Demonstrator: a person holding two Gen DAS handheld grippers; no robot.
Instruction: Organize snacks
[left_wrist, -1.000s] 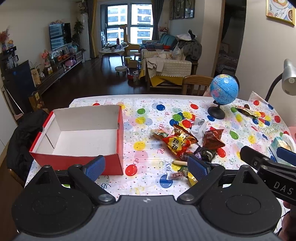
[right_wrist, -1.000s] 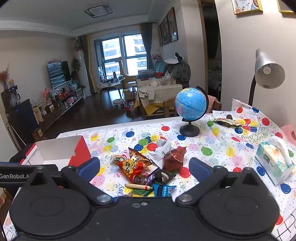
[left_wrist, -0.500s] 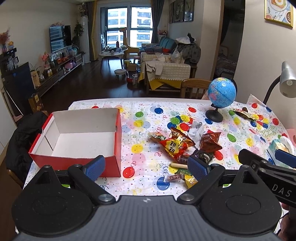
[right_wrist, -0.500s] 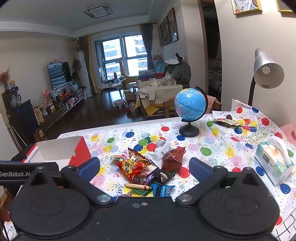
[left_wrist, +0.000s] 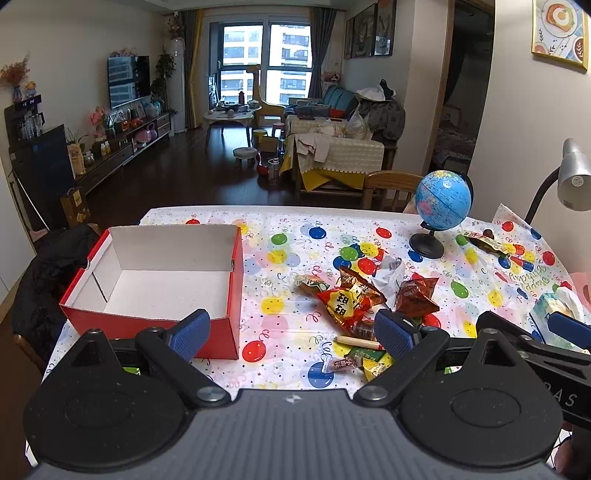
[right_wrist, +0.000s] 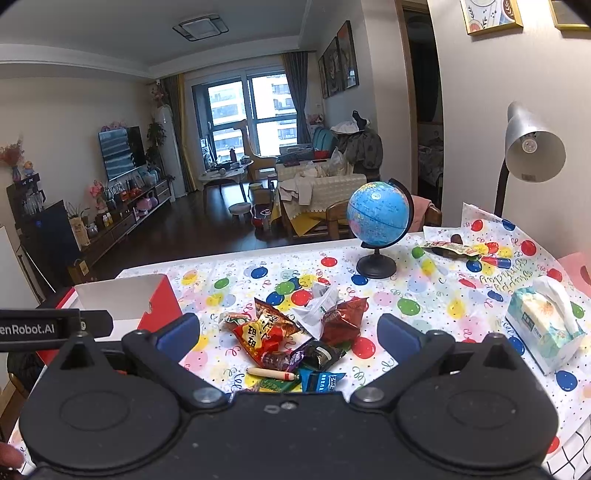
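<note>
A pile of snack packets lies mid-table: a red-yellow bag, a dark red bag, a clear wrapper, a thin stick snack and small packets. An open, empty red box stands to the left. My left gripper is open and empty, above the table's near edge between box and pile. My right gripper is open and empty, hovering just short of the pile.
A blue globe stands at the back right, with a flat snack packet beyond it. A tissue pack sits at the right edge. A desk lamp rises at the far right. The balloon-print tablecloth covers the table.
The left gripper has drawn back and risen a little, so the table looks farther away. The right gripper has barely moved. Both stay open.
</note>
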